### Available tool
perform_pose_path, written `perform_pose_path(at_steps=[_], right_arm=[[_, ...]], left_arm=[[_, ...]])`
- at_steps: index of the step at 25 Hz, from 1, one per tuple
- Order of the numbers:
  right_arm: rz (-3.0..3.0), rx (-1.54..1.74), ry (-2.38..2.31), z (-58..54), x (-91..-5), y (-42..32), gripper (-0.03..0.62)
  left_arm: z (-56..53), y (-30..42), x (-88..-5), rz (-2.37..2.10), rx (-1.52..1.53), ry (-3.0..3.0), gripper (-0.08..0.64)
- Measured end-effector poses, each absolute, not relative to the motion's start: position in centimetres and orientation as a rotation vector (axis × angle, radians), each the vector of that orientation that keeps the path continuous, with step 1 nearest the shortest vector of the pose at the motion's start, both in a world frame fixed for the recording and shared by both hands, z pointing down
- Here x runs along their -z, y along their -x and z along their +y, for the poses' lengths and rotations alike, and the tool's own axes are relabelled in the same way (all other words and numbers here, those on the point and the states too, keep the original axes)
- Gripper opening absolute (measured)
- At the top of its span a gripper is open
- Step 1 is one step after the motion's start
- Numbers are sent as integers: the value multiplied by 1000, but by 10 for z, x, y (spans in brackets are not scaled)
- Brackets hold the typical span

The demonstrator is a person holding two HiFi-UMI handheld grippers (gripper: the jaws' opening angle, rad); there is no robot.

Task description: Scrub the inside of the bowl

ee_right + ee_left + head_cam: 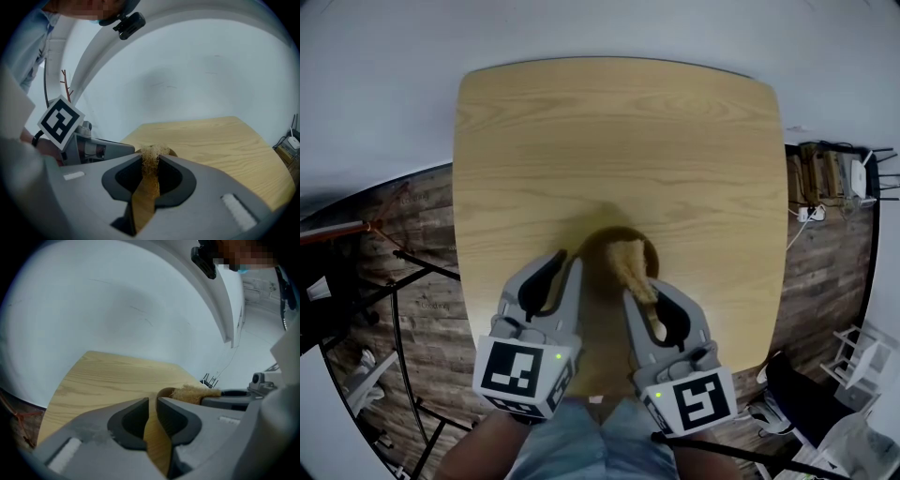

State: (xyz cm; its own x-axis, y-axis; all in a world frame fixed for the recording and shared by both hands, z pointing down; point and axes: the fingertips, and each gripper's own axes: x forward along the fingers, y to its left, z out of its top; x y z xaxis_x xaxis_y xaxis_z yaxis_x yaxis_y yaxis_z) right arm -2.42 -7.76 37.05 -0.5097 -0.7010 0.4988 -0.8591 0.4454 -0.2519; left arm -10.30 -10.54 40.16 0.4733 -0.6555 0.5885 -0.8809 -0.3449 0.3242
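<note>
Your right tongs (644, 286) are shut tight on a tan, stringy scrubber (630, 262). Its far end pokes down into the brown bowl (595, 246). The bowl sits on the wooden worktop (619, 141), near the edge closest to you. Your left tongs (570, 260) are almost closed, with just a thin slit and nothing in it. Their tip is right beside the bowl's left rim.
</note>
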Motion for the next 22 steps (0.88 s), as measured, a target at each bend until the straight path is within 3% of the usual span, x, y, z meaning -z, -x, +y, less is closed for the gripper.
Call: perform_pose_path(at_steps=[13,22], right_arm=[[-2383,-695,-1338,-79,-372,23,71],[-2364,-707,-1313,-78,-382,22,71]], left_arm=[[-101,93,-415,-1205,-536,-2107,80],[-105,92,-412,-1223,-563,-2120,38]])
